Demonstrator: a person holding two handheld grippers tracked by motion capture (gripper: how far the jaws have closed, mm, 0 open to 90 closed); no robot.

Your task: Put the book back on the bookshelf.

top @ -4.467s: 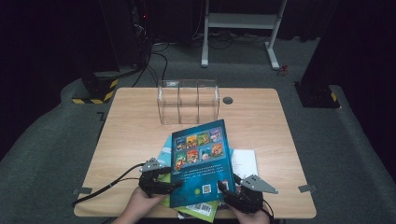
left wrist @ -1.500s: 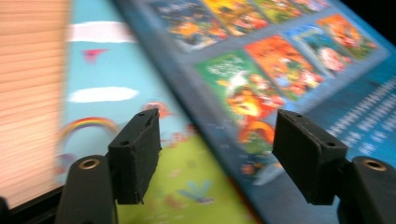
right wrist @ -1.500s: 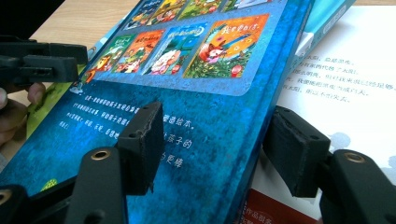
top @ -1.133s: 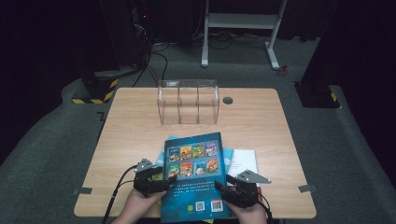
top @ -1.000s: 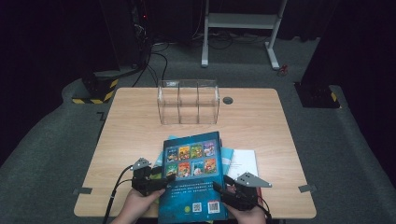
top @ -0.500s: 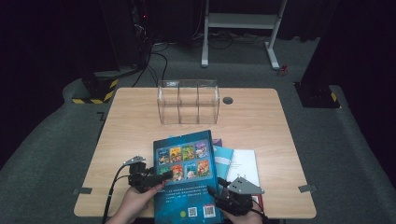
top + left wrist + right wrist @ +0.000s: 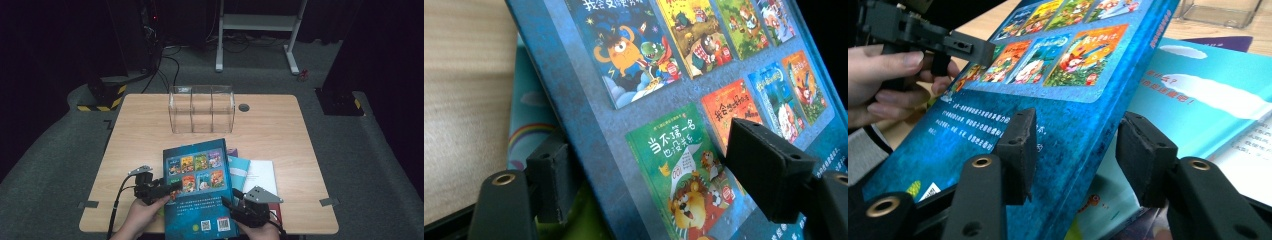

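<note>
A large blue picture book point(image 7: 197, 190) with small cover pictures on its back is held up off the table point(image 7: 145, 140) at the near edge, tilted. My left gripper point(image 7: 169, 188) grips its left edge. In the left gripper view one jaw sits under the book point(image 7: 684, 100) and the other presses on the cover, so my left gripper point(image 7: 649, 167) is shut on it. My right gripper point(image 7: 231, 204) holds the lower right edge. The right gripper view shows the book's point(image 7: 1048, 75) edge clamped between my right gripper's point(image 7: 1075, 150) jaws.
Under and right of the blue book lie a light-blue book point(image 7: 241, 171), a white one point(image 7: 262, 175) and a purple one point(image 7: 233, 151). A green cover point(image 7: 574, 225) lies beneath. A clear divided box point(image 7: 202, 108) stands at the table's back, with a black grommet point(image 7: 244, 107) beside it.
Both grippers have carried the blue book leftward and nearer the front edge. Its earlier clockwise slant has straightened. More of the light-blue and white books is uncovered.
</note>
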